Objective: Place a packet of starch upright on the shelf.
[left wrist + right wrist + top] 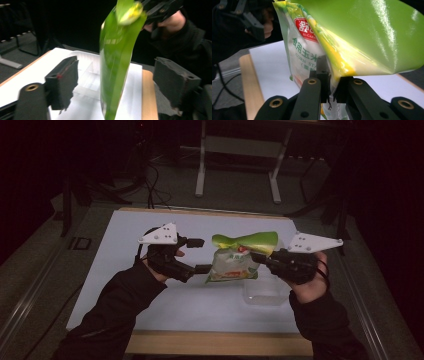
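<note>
A bag of corn starch (234, 262), green at the top and white with red and green print below, hangs above the white table (150, 305). My right gripper (259, 255) is shut on its upper right edge; in the right gripper view the jaws pinch the bag (307, 50) at the seam, gripper (329, 83). My left gripper (202, 255) is open just left of the bag. In the left gripper view the bag (116, 62) stands edge-on between my left gripper's (117, 75) spread jaws, touching neither.
A clear plastic container (265, 292) sits on the table below the right gripper, container (87, 75) behind the bag. A wooden strip (215, 342) edges the table's near side. A metal stand (237, 150) and cables lie on the dark floor beyond.
</note>
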Available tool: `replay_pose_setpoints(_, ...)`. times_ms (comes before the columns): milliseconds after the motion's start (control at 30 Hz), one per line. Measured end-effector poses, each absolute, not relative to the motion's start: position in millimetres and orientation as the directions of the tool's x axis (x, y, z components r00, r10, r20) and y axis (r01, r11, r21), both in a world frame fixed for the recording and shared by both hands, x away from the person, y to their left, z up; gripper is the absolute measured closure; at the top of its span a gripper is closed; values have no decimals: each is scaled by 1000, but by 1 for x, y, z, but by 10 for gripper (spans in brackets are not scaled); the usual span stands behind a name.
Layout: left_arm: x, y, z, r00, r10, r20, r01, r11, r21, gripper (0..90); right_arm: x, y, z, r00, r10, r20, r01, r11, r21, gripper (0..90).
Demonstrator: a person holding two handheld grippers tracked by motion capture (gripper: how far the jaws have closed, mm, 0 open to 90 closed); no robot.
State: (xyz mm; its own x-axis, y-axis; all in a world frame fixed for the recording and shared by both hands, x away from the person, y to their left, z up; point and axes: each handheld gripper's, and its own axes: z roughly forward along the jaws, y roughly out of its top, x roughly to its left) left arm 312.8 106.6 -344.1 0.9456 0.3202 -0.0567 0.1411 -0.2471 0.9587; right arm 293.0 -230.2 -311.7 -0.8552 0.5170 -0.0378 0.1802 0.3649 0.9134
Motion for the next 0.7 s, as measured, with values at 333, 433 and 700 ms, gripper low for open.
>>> replay_pose_setpoints(333,305,117,-368,928,363,-81,166,-211,963,0,309,-257,-305,-811,584,-47,181,326,928,855)
replay_pose_setpoints(433,303,121,-375,924,376,-70,157,-208,965,0,313,-263,-306,-799,600,-40,193,319,928,855)
replay_pose_setpoints(700,296,144,-411,903,414,-118,212,-190,959,0,332,-290,-318,-732,680,-32,244,306,920,855)
